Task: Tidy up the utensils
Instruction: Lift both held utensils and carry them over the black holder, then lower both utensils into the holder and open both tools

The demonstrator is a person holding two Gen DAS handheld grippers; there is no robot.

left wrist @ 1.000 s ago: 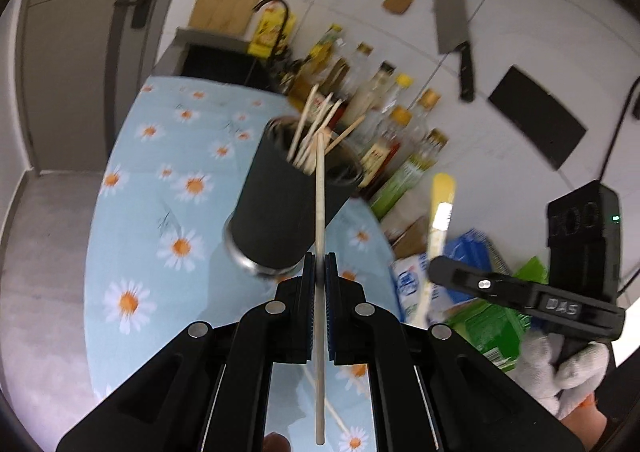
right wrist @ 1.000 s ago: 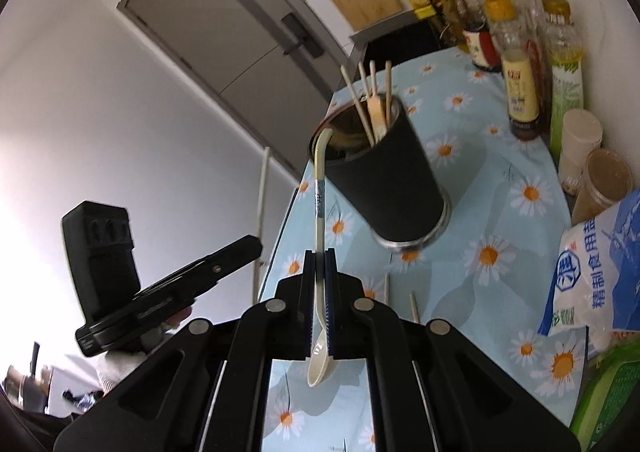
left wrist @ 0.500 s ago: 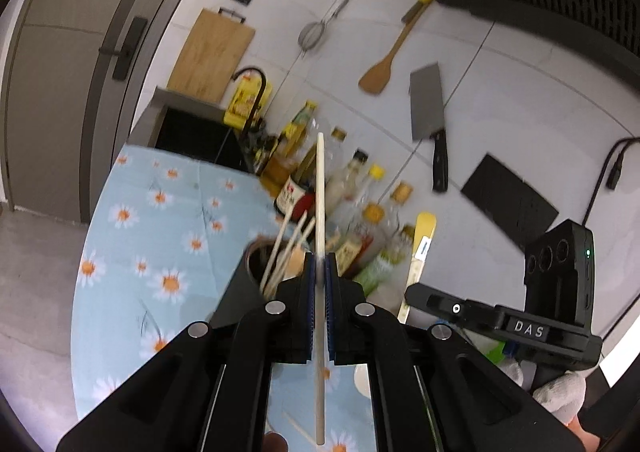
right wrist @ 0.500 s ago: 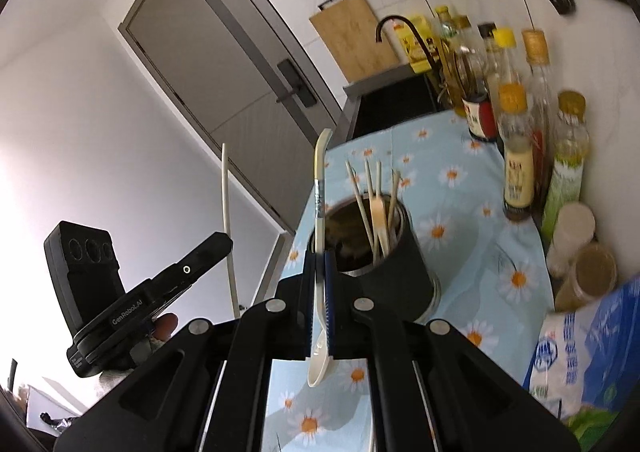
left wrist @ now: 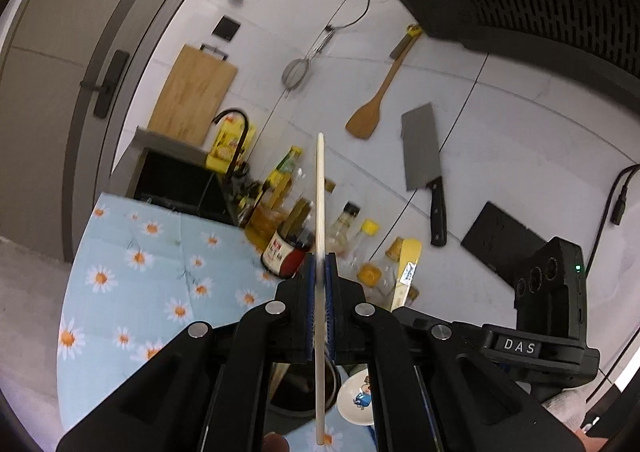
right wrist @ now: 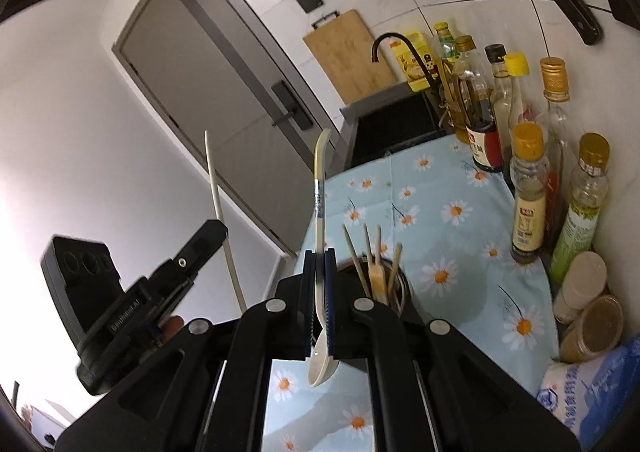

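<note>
My left gripper (left wrist: 319, 264) is shut on a pale chopstick (left wrist: 320, 195) that stands upright between its pads. Beneath it shows the rim of the dark utensil holder (left wrist: 298, 392), mostly hidden by the fingers. My right gripper (right wrist: 319, 260) is shut on a white ceramic spoon (right wrist: 320, 211), handle up and bowl hanging below the pads. The black holder (right wrist: 396, 294) with several wooden chopsticks sits just right of the right gripper. The left gripper (right wrist: 208, 240) with its chopstick (right wrist: 222, 219) appears to the left in the right wrist view. The spoon's bowl (left wrist: 358, 398) shows low in the left wrist view.
A daisy-print cloth (right wrist: 452, 219) covers the counter. Sauce bottles (right wrist: 528, 191) and jars (right wrist: 592, 324) line the wall side, with a salt bag (right wrist: 592, 392) nearer. A black sink (right wrist: 400, 123) lies beyond. A cleaver (left wrist: 422, 155), spatula (left wrist: 372, 107) and cutting board (left wrist: 192, 95) hang on the wall.
Both grippers rose and tilted upward with their utensils. The holder dropped from the middle of each view to the bottom, now partly behind the fingers.
</note>
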